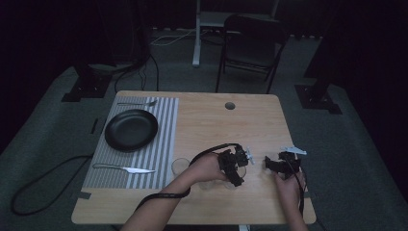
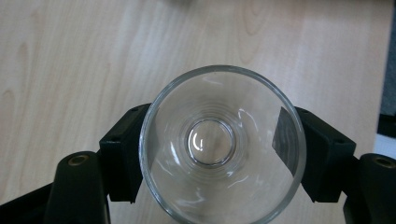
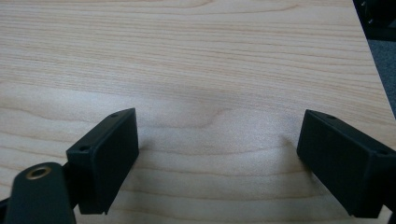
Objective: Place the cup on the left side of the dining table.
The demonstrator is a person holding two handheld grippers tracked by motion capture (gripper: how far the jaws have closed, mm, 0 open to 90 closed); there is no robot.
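Observation:
A clear drinking glass (image 2: 223, 144) stands upright on the wooden table (image 2: 70, 56), seen from above through its rim. My left gripper (image 2: 222, 156) is shut on it, one black pad pressed against each side of the glass wall. In the high view the left gripper (image 1: 235, 166) sits near the table's front middle, held by a hand coming in from the bottom. My right gripper (image 1: 280, 164) rests just to its right, near the table's right edge. In the right gripper view its jaws (image 3: 217, 158) stand wide open over bare wood with nothing between them.
A striped placemat (image 1: 166, 144) on the table's left holds a black plate (image 1: 131, 129), a fork (image 1: 137, 103) behind it and a knife (image 1: 124, 169) in front. Another clear glass (image 1: 180, 166) stands at the mat's right edge. A folding chair (image 1: 250, 45) stands beyond the table.

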